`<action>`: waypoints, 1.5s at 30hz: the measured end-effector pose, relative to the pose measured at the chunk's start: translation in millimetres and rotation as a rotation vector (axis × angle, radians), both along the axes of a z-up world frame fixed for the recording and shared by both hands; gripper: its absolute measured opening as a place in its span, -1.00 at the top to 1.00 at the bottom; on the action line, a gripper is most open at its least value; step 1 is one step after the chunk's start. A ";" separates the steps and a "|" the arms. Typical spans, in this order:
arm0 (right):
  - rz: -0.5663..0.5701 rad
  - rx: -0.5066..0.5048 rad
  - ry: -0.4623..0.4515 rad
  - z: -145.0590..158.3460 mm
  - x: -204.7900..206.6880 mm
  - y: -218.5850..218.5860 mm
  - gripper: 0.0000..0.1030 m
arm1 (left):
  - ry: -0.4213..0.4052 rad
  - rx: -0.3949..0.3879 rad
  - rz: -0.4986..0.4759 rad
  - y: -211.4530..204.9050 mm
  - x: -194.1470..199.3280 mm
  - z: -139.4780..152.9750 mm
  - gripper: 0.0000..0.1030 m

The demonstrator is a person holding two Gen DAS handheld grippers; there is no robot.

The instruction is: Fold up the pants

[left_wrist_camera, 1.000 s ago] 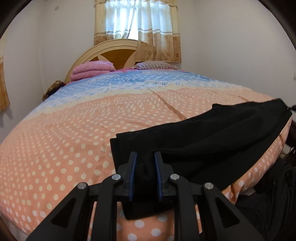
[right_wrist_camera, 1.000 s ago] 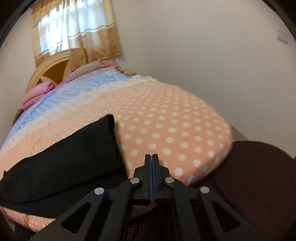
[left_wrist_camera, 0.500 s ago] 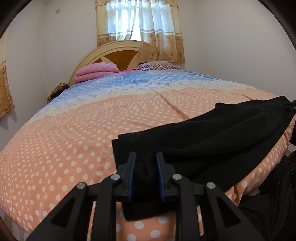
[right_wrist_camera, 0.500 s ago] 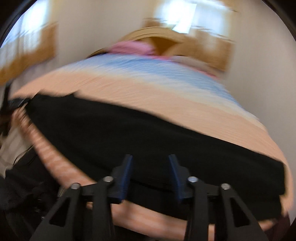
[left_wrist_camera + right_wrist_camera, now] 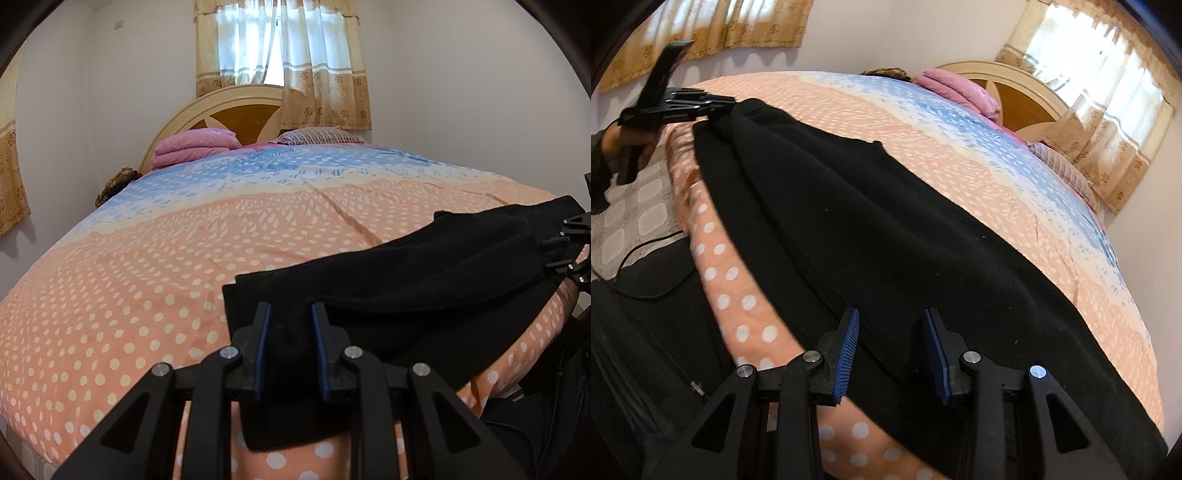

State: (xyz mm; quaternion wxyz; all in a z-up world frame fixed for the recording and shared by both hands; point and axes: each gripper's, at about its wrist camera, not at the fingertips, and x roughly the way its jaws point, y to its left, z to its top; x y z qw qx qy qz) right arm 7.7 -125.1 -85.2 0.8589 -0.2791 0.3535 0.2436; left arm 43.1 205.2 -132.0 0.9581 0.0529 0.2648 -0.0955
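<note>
Black pants (image 5: pixel 406 280) lie folded lengthwise along the near edge of the bed, also filling the right wrist view (image 5: pixel 886 229). My left gripper (image 5: pixel 290 317) is shut on a bunched fold of the pants at one end. It also shows far left in the right wrist view (image 5: pixel 713 105). My right gripper (image 5: pixel 891 332) is open, its jaws either side of the pants' other end, over the cloth. It shows at the right edge of the left wrist view (image 5: pixel 554 253).
The bed (image 5: pixel 166 258) has an orange dotted and blue spread. A folded pink blanket (image 5: pixel 192 146) and a striped pillow (image 5: pixel 317 136) lie by the wooden headboard (image 5: pixel 240 118). Walls stand close on both sides. A dark chair (image 5: pixel 546 424) sits by the bed's edge.
My right gripper opened, swung round from beside the bed, and now sits over the far end of the pants. My left gripper kept its hold and hardly moved.
</note>
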 end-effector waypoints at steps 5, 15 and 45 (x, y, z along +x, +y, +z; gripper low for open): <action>0.054 -0.026 -0.001 -3.1 -12.3 -1.5 0.26 | 0.003 -0.006 -0.001 0.9 1.6 -0.5 0.52; 0.027 0.011 0.002 1.7 9.8 3.4 0.89 | 0.007 -0.006 -0.007 -1.2 1.9 1.6 0.56; 0.074 -0.021 0.071 -7.8 -16.0 -11.8 0.93 | 0.050 0.122 0.024 51.3 -63.9 -2.3 -0.22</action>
